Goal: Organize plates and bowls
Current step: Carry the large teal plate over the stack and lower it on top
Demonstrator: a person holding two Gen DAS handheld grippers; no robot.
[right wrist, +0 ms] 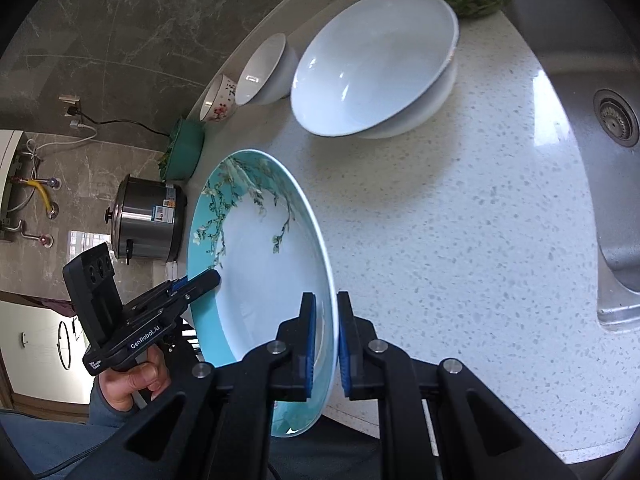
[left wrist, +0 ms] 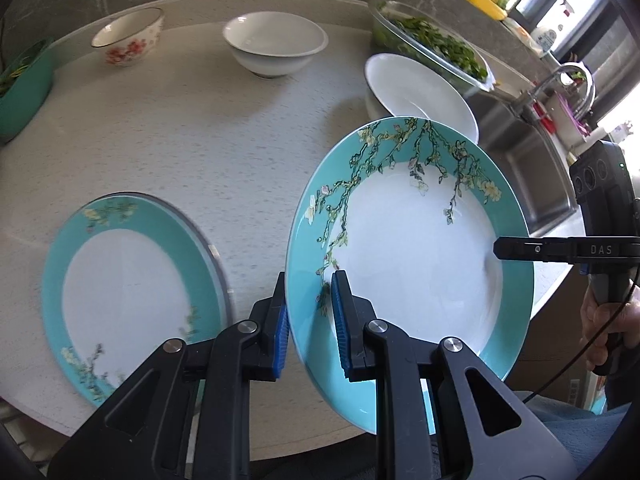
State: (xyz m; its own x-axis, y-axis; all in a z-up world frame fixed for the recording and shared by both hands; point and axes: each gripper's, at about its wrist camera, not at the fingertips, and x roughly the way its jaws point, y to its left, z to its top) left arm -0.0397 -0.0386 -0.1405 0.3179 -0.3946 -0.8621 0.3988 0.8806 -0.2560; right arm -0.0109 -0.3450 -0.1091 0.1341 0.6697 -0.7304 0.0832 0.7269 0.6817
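A teal-rimmed plate with a blossom pattern hangs tilted above the counter, held from two sides. My left gripper is shut on its near rim, blue pads pressing both faces; in the right wrist view the left gripper grips the far rim. My right gripper is shut on the opposite rim, and its finger reaches over the plate's right edge. A second matching teal plate lies flat on the counter to the left. A wide white bowl, a smaller white bowl and a red-flowered bowl stand further back.
A glass dish of greens stands behind the wide bowl. A green basket sits at the counter's left end. The steel sink with a faucet lies to the right. A steel cooker stands beyond the counter edge.
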